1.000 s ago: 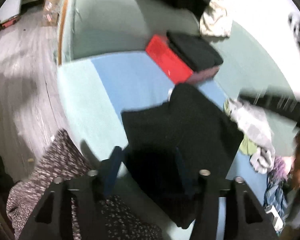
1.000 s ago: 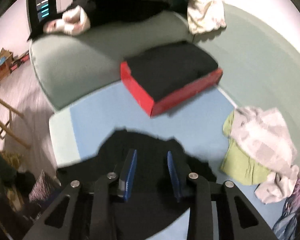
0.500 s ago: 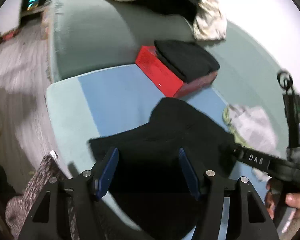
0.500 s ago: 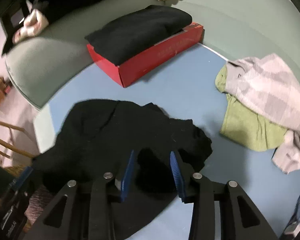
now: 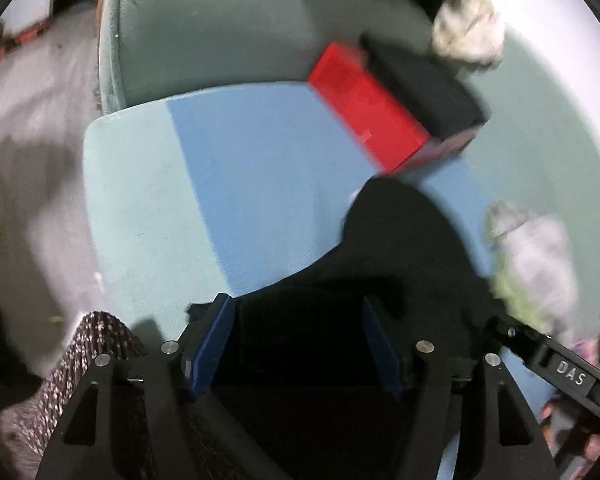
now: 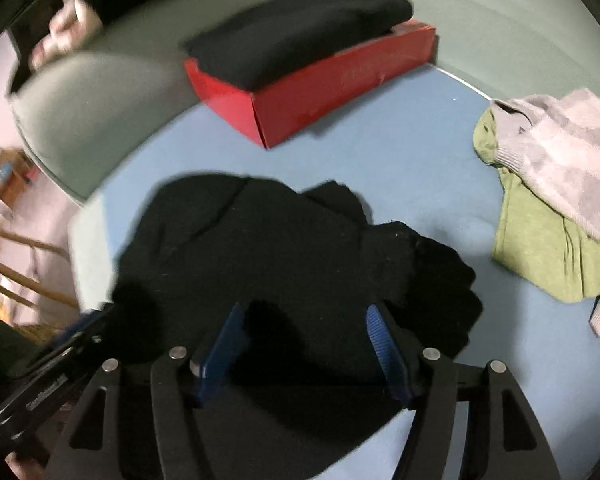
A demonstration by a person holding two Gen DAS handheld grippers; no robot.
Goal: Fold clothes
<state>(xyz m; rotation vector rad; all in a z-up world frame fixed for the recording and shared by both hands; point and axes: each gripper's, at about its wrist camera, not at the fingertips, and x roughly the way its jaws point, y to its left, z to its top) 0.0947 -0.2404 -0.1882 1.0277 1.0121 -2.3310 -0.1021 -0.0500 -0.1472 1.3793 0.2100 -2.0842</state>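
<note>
- Hovering at the left end of the black garment [image 5: 400, 264]: left gripper [image 5: 296, 344], jaws spread wide and just opening a little further, dark cloth lying below and between the blue pads [image 5: 214, 344] but not being pinched.
- Lying crumpled on the blue mat [image 6: 400, 152], directly ahead of and under both grippers: the same black garment [image 6: 284, 248], its long axis running left to right across the mat, one lobe reaching toward the red box [image 6: 320, 92].
- Hanging over the garment's near edge, toward its right end: right gripper [image 6: 304, 344], jaws just opening and now wide apart, gripping nothing.
- Sitting well to the right, apart from the black piece: green garment [image 6: 540, 248] with a grey towel [image 6: 560, 152] over it.
- Judging reach: each gripper nearer its own end, so probably a two-handed pinch at the near hem next.
</note>
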